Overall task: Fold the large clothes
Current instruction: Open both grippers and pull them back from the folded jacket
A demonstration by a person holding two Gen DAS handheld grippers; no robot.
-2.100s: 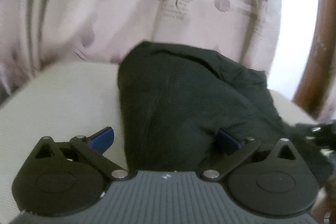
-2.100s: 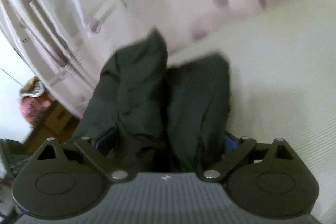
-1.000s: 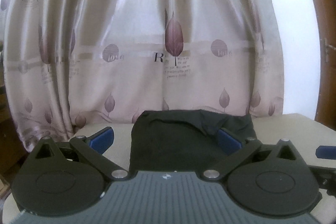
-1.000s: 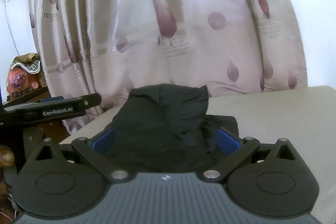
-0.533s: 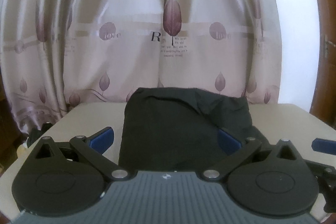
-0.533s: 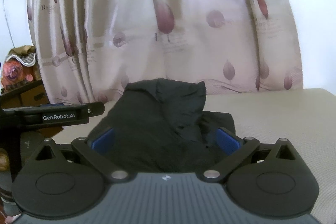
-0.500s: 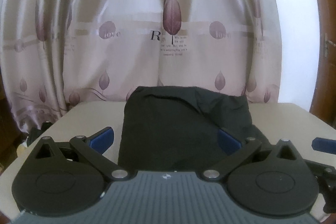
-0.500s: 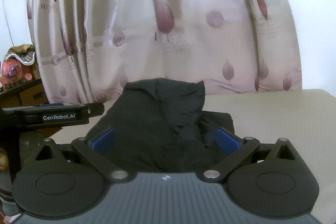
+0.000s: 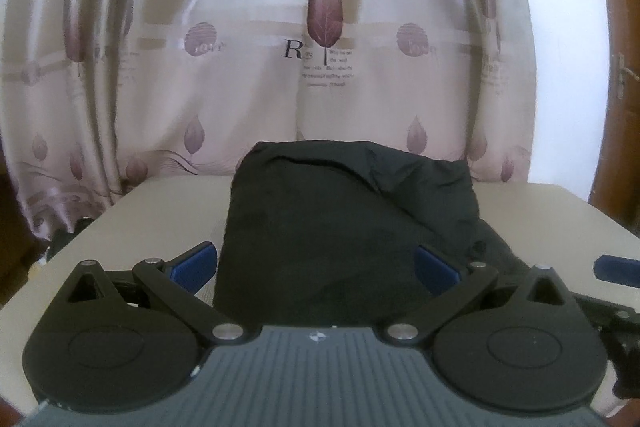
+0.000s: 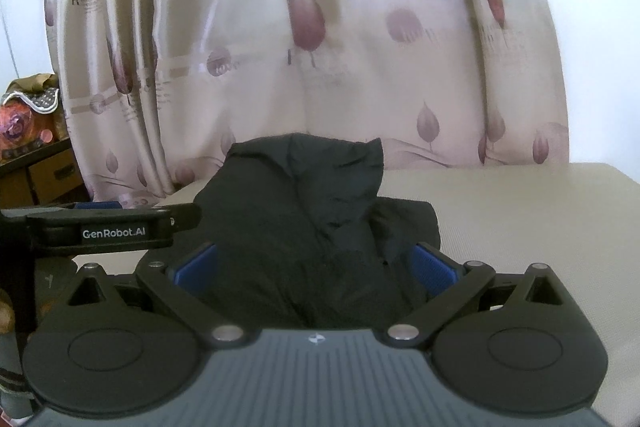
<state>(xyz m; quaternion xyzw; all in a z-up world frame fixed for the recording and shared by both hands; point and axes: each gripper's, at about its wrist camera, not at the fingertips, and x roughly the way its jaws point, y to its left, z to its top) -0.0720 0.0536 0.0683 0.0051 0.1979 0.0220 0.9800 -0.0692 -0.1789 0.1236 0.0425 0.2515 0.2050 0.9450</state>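
Lying in a compact bundle on the cream table [image 9: 540, 211], one black garment [image 9: 320, 227] sits just ahead of both hand-held tools, reaching away from them toward the leaf-print curtain [image 9: 320, 27] at the table's far edge. The left gripper [image 9: 316, 265] has its blue pads [image 9: 192, 263] spread wide, one just off the cloth's left edge and one over its right half, pinching nothing; the right gripper [image 10: 316, 265] is spread the same way, the cloth filling the gap between its pads [image 10: 434, 263]. Whether either tool rests on the fabric or hangs just above it is hard to say, since the near hem is hidden behind the gripper bodies. The likely trouble from here is in the right-hand side of the bundle, where a rumpled upper layer [image 10: 344, 179] stands proud of a lower one: a pinch taken there may catch only the top ply, and lifting would then drag the stack apart instead of folding it. The two tools also sit close side by side, so a careless closing sweep could knock them together. Count: one garment, two grippers, one table, one curtain.
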